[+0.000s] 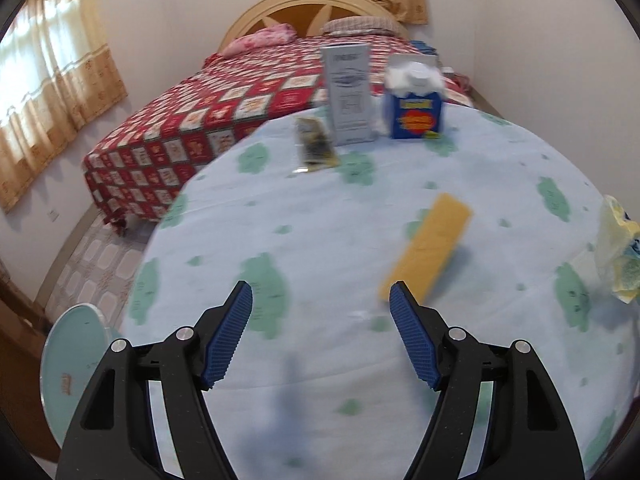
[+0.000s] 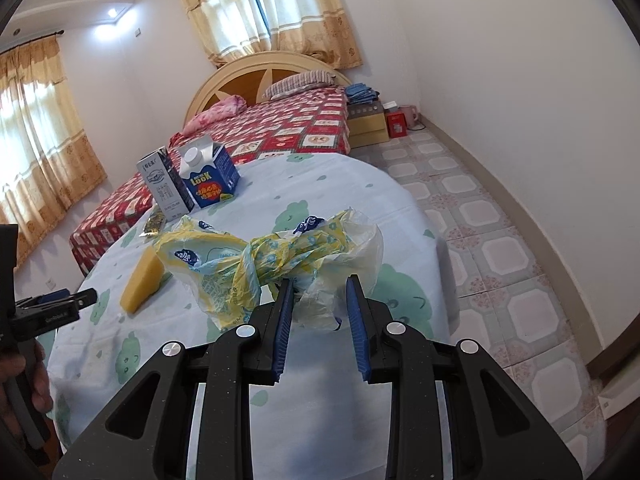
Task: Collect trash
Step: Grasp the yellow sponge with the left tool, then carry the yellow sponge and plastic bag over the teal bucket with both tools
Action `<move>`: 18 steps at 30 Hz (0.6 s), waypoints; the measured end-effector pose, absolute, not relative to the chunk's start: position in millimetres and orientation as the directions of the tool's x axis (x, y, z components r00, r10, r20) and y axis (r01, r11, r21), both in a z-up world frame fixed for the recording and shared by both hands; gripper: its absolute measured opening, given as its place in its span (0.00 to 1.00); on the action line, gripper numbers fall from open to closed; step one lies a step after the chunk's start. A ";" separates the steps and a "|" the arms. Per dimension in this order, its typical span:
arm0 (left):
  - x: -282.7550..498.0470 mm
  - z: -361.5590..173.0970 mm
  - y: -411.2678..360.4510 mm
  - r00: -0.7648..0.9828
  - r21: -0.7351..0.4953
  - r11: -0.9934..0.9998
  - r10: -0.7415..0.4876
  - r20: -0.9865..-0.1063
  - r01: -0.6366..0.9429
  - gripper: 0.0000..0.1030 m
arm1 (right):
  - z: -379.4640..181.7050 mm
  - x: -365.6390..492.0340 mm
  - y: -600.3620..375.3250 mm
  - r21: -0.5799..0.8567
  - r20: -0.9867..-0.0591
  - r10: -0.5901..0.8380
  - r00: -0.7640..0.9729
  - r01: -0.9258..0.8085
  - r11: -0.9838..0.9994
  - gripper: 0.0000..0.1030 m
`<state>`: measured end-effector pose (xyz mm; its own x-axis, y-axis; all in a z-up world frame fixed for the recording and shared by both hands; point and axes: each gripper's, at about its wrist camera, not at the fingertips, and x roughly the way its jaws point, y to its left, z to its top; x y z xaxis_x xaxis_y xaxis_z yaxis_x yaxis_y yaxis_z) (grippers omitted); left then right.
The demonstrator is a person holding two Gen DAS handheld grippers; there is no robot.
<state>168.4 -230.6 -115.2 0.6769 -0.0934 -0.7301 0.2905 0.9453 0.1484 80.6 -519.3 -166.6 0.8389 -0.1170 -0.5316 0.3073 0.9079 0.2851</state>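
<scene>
right tool [image 2: 318, 286] grips knotted yellow-and-white plastic bag [image 2: 272, 256] at near right of table [image 1: 500, 168]. left tool [image 1: 320, 294] spread, empty. yellow sponge block [image 1: 428, 244], dark wrapper [image 1: 316, 146], grey carton [image 1: 348, 92] and blue carton [image 1: 416, 114] uncollected.

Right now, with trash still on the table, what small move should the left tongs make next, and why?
Probably ease the left tongs forward and right to straddle the flat yellow sponge-like block. They are open and empty, the block lies just beyond the right finger, and the right tongs already grip the knotted yellow plastic bag.
</scene>
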 end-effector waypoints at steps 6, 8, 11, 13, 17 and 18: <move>175.3 -132.6 -259.5 0.635 0.124 0.937 -0.121 -0.763 0.328 0.60 | -171.7 80.3 -522.8 0.296 -0.537 -0.111 0.836 0.310 0.904 0.27; 182.0 -140.2 -262.7 0.602 0.100 0.934 -0.136 -0.787 0.342 0.44 | -173.0 81.0 -522.0 0.300 -0.538 -0.105 0.836 0.307 0.903 0.27; 189.5 -146.9 -263.3 0.559 0.051 0.929 -0.176 -0.810 0.366 0.27 | -171.8 81.3 -519.6 0.298 -0.537 -0.100 0.838 0.299 0.907 0.27; 187.3 -145.6 -263.6 0.567 0.060 0.922 -0.183 -0.803 0.382 0.21 | -170.4 81.2 -517.8 0.296 -0.534 -0.097 0.840 0.294 0.909 0.27; 182.2 -136.7 -253.2 0.574 0.059 0.913 -0.203 -0.793 0.405 0.17 | -163.3 81.2 -509.5 0.281 -0.526 -0.095 0.845 0.278 0.919 0.27; 180.0 -133.3 -248.1 0.584 0.066 0.912 -0.202 -0.786 0.405 0.17 | -162.9 81.6 -508.7 0.278 -0.525 -0.094 0.846 0.275 0.920 0.27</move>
